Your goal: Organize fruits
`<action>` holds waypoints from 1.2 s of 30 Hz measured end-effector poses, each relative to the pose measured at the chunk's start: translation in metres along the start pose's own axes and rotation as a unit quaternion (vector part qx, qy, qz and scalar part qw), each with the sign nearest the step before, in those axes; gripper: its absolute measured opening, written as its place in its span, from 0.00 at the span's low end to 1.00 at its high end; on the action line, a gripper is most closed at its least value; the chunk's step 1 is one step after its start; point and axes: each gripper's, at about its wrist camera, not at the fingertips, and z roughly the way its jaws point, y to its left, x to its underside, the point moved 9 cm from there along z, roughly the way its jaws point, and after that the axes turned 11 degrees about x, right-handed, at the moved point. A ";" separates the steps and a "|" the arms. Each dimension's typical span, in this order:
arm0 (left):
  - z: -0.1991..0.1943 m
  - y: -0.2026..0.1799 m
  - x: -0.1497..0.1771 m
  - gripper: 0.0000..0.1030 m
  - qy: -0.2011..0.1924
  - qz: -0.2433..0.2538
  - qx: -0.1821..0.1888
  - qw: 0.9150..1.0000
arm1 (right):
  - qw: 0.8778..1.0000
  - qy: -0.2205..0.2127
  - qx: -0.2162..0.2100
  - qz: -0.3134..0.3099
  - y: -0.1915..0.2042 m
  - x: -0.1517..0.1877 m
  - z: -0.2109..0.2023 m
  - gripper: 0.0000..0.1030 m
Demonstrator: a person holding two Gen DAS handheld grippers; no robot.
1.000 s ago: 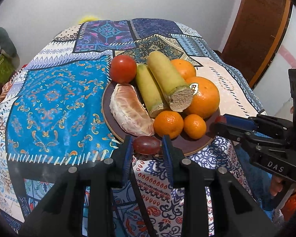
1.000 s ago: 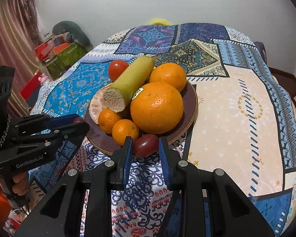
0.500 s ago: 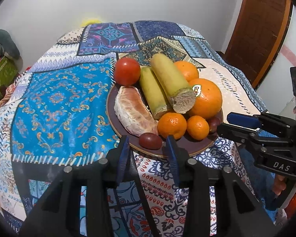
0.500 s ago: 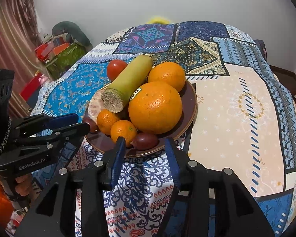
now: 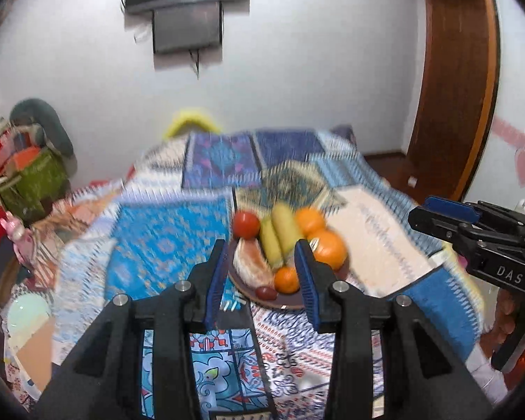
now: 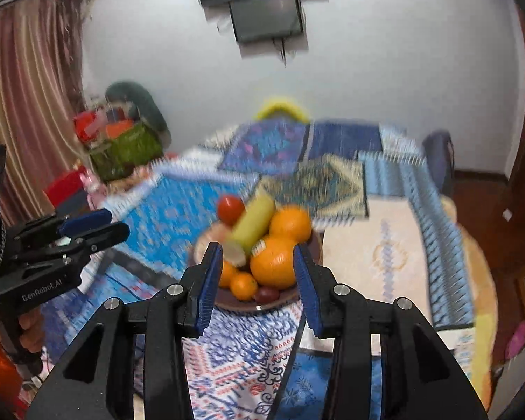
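Withdrawn from the plate (image 5: 234, 285) since the earlier frames: both grippers, now well back from the table edge and raised, with wall and mounted screen (image 5: 187, 3) filling the upper view. Released in that interval: the two dark red fruits, formerly clamped one per gripper, now lying on the plate rim at 6 o'clock. Heavy motion blur across both views.

Patchwork cloth (image 5: 164, 241) covering the round table. Plate at mid-table, loaded: large orange (image 6: 274, 262) at 3 o'clock, second orange (image 6: 292, 222) at 1 o'clock, two yellow-green cut stalks (image 5: 283, 234) across the centre, tomato (image 5: 246, 224) at 11 o'clock, peeled citrus segment (image 5: 252, 262) at 9 o'clock, two small mandarins (image 6: 243, 285) at 6 o'clock. Dark red fruit (image 5: 266, 292) on the near rim; its twin (image 6: 267, 293) visible from the right wrist.

Left gripper (image 5: 260, 276): spread wide, nothing held. Right gripper (image 6: 259, 280): spread wide, nothing held.

Step in hand, judged: retreat after final placement; no loose fruit visible on the cloth, so the task appeared complete or nearly so. Next move, if any: check for stray fruit beyond the frame, keeping clear of the plate to avoid dislodging the rim-side fruits.
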 end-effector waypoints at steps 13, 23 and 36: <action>-0.172 -0.065 -0.053 0.52 -0.171 0.026 -0.010 0.985 | 0.983 -0.181 0.002 -0.003 0.022 -0.056 -0.176 0.45; -0.219 -0.083 -0.054 0.88 -0.222 0.031 -0.018 0.974 | 0.971 -0.238 0.020 0.003 0.032 -0.056 -0.221 0.76; -0.235 -0.089 -0.048 0.99 -0.238 0.033 -0.015 0.971 | 0.965 -0.256 0.048 0.014 0.033 -0.049 -0.236 1.00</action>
